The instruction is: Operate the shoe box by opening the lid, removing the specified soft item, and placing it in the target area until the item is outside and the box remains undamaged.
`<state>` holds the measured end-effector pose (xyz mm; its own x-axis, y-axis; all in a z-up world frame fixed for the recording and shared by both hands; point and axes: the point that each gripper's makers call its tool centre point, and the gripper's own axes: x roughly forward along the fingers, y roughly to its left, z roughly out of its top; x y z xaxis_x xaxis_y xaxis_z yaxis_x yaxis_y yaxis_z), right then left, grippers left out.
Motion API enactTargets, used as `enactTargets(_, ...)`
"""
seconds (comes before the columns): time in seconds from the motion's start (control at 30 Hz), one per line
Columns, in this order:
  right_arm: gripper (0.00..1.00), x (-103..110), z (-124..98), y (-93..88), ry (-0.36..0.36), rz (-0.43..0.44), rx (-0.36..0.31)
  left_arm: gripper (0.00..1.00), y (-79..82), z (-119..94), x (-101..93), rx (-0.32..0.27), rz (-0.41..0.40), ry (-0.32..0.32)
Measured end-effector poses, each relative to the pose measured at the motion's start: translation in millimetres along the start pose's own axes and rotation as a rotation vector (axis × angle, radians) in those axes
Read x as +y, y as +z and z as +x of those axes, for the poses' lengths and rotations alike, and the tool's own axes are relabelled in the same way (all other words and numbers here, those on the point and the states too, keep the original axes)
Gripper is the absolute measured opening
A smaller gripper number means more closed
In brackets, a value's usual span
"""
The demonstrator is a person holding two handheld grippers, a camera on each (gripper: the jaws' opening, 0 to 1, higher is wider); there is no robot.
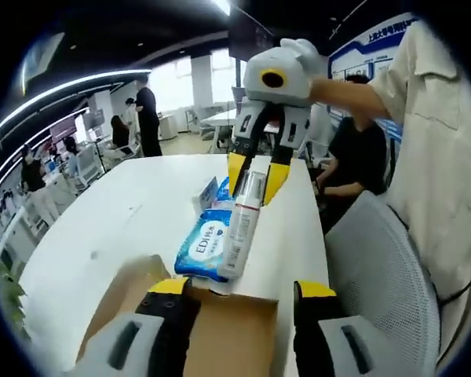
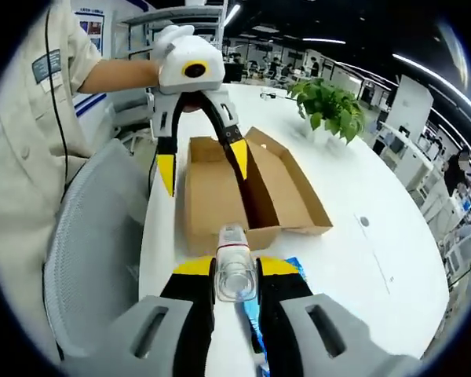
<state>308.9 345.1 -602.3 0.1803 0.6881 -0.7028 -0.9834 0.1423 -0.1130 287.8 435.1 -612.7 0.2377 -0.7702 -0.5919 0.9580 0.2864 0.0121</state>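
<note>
Your right gripper (image 2: 235,271) clamps a light, slippery tube (image 1: 243,221) by its cap end; keep the grip gentle. Your left gripper (image 2: 202,166) hangs wide open over the shoe box (image 2: 247,196). The wipes pack (image 1: 206,247) looks soft, probably squashy.

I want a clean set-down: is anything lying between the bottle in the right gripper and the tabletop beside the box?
Yes. A blue wipes pack lies on the white table directly under the bottle held by the right gripper, just beyond the open cardboard box. Bare tabletop shows farther out.
</note>
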Motion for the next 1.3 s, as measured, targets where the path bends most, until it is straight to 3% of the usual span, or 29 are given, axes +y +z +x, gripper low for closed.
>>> enactTargets(0.17, 0.17, -20, -5, -4.6, -0.006, -0.018, 0.042, 0.66, -7.4, -10, 6.9, -0.009, -0.046, 0.045)
enactTargets(0.47, 0.17, -53, -12, -13.4, -0.015, -0.049, 0.120, 0.75, -16.7, -34, 16.9, -0.035, -0.115, 0.137)
enactTargets(1.3, 0.17, -110, -13, -47.5, -0.010, -0.066, 0.299, 0.84, -56.4, -86, 31.1, -0.082, -0.276, 0.328)
